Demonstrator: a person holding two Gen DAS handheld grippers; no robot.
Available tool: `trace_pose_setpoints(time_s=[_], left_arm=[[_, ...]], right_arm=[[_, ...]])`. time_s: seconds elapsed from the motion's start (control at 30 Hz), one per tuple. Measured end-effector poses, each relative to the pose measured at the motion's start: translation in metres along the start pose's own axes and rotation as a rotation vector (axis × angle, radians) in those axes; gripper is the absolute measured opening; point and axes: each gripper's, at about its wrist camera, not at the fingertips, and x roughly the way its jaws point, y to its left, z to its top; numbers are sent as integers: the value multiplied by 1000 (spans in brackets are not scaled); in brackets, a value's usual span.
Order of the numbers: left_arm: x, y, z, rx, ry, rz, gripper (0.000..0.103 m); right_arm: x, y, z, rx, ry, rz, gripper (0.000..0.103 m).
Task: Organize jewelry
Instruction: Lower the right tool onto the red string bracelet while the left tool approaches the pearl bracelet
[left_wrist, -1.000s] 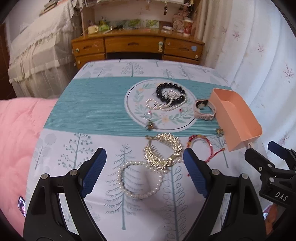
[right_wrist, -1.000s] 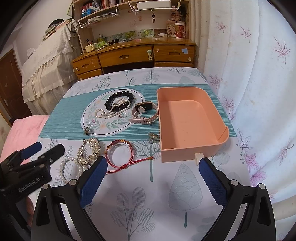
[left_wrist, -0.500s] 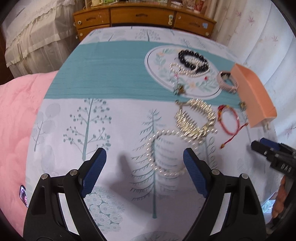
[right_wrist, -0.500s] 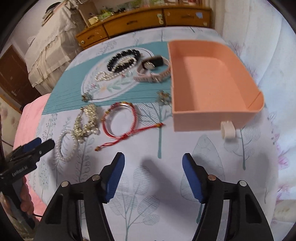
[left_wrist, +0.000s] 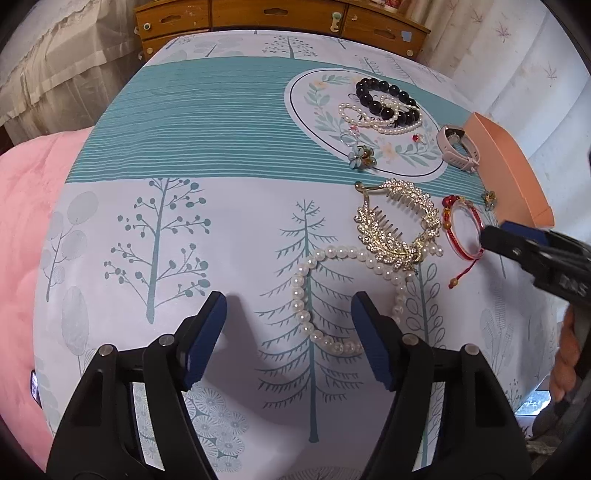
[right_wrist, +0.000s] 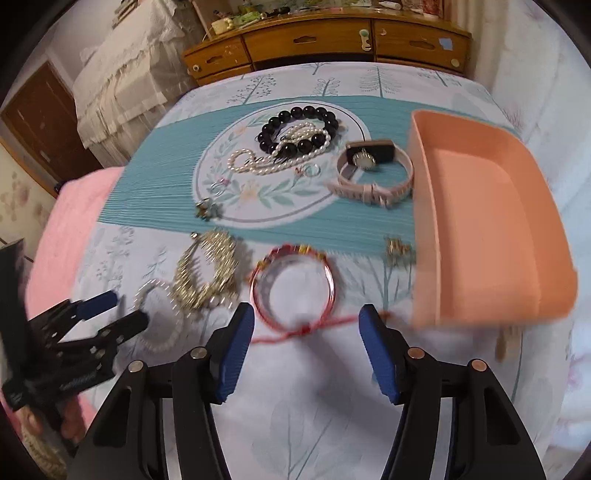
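- the pearl bracelet (left_wrist: 332, 295) lies on the tree-print sheet (left_wrist: 221, 240), at the near end of the jewelry, its far side tucked under the gold comb (left_wrist: 397, 225).
- the left gripper (left_wrist: 288, 328) hangs over it pointing steeply down; its jaws are closing, with the near left part of the pearl loop between them and the right finger (left_wrist: 373, 347) covering part of the strand. the pads do not press on the pearls.
- the red bangle (right_wrist: 293, 284) with its red cord lies just right of the comb, near the tray's front corner.
- the right gripper (right_wrist: 306, 347) is over the bangle's near edge, jaws closing; the cord knot lies between the fingertips, not yet pinched. this view is blurred.
- farther back, on the round leaf-print patch, a black bead bracelet (left_wrist: 388, 98) overlaps a pearl strand (left_wrist: 373, 118); small rings and a flower piece (left_wrist: 360, 158) lie by them.
- a pink watch (right_wrist: 373, 173) lies just beside the left wall of the peach tray (right_wrist: 480, 221), which holds nothing that shows.
- a wooden dresser (right_wrist: 325, 40) stands beyond the bed.
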Motion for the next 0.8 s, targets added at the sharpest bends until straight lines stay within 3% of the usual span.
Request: trace_pose_setpoints(time_s=[0.27,0.37,0.73,0.8], left_arm=[[6,1,8,14,37,-16,68],[8,-4,12,32,47,-17,68],[12,-10,18,116,101,-33,67],[13,-8,19,123,103,-27,65]], right_arm=[[28,7,22,-118,57,-125,50],[37,10,25,-144,68,-127,40],[48,20,33,-215,85,-123,38],[49,23,34,-229,85,-117,34]])
